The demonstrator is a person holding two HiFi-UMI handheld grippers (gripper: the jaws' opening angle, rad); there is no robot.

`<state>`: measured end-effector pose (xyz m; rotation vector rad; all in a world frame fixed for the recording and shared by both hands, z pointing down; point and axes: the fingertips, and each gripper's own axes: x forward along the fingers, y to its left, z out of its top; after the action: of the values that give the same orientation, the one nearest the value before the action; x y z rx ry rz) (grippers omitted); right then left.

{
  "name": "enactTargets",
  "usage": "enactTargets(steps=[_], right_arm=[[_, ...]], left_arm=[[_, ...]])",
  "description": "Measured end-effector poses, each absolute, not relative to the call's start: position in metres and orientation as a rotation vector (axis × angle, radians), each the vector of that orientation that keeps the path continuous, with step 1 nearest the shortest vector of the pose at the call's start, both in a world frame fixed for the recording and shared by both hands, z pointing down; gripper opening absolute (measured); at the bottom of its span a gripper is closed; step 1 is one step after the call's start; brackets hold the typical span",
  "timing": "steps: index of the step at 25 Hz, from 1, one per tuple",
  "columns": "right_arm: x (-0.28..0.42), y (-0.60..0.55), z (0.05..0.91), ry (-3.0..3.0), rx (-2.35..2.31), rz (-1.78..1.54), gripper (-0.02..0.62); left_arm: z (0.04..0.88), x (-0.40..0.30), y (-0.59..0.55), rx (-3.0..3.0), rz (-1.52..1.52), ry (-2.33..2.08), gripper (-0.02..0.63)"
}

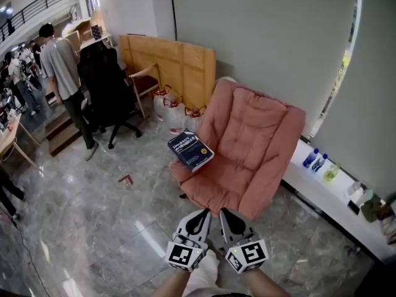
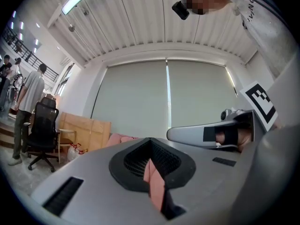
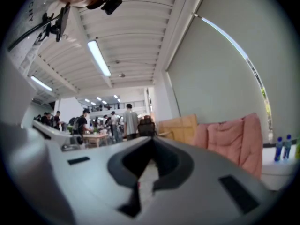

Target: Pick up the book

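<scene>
A dark blue book lies flat on the front left corner of a pink cushioned chair. Both grippers hang low over the marble floor, side by side, just in front of the chair and short of the book. My left gripper has its jaws together and holds nothing. Close beside it, my right gripper is shut and empty too. In the left gripper view the left gripper points toward the pink chair; the book is hidden there. The right gripper view shows the right gripper with the chair off to the right.
A black office chair and a standing person are at the far left. A wooden panel leans on the wall, white bags at its foot. A white ledge with bottles runs along the right. A small red scrap lies on the floor.
</scene>
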<state>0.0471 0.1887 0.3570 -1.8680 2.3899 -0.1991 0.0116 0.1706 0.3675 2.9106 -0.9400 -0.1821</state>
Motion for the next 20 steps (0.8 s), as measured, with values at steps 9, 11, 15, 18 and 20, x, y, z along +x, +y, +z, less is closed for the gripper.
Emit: enactTargets(steps=[9,11,15,18,20], right_arm=[[0.067,0.098,0.365,2.437,-1.844,-0.196,0.014],[0.068,0.078,0.365,2.457,-1.828,-0.192,0.012],[0.07,0.043,0.365,2.479,-1.8,-0.193,0.014],[0.072,0.019,0.369,2.494,-1.803,-0.213,0.013],[0.072,0.003,0.373,2.501,-1.804,-0.225,0.013]], left_arm=[[0.372,0.029,0.083,2.898,-0.198,-1.002,0.018],[0.374,0.031,0.064,2.891,-0.197,-1.016,0.018],[0.374,0.036,0.029,2.865,-0.195,-1.03,0.018],[0.377,0.037,0.004,2.873,-0.165,-1.044,0.018],[0.379,0.037,-0.011,2.875,-0.164,-1.047,0.018]])
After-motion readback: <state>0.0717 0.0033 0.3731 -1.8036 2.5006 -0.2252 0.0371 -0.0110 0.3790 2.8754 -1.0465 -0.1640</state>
